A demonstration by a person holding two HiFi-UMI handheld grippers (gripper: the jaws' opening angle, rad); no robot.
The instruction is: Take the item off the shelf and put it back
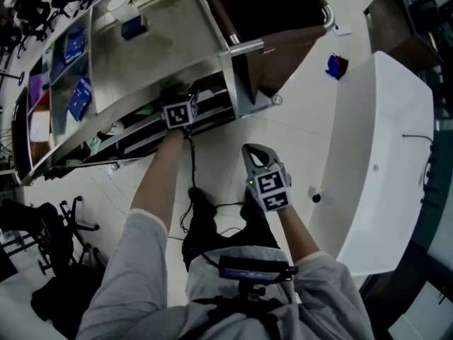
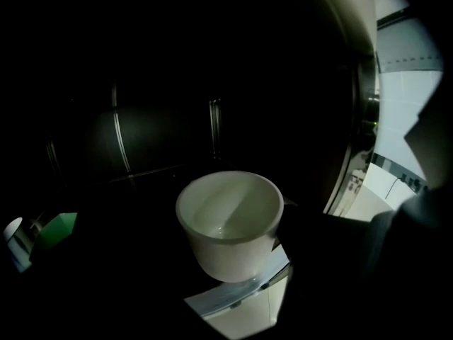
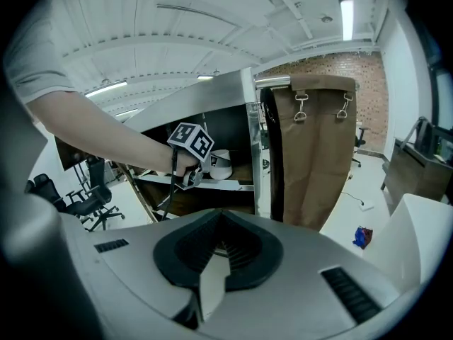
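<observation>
A white cup [image 2: 230, 222] stands at the front edge of a dark lower tier of the metal shelf cart [image 1: 156, 41]. In the left gripper view it sits dead centre, right in front of the camera. My left gripper [image 1: 178, 108] reaches into that tier; its jaws are lost in the dark, so I cannot see whether they press on the cup. The right gripper view shows the cup [image 3: 221, 164] just beside the left gripper's marker cube [image 3: 191, 142]. My right gripper [image 1: 255, 151] hangs back near my body over the floor, shut and holding nothing.
A brown bag [image 3: 318, 154] hangs on the cart's right end. A white curved counter [image 1: 382, 154] stands to the right. A small blue thing [image 1: 337, 65] lies on the floor. Blue packets [image 1: 79, 98] lie on the cart's top. A green item [image 2: 60, 229] sits left in the tier.
</observation>
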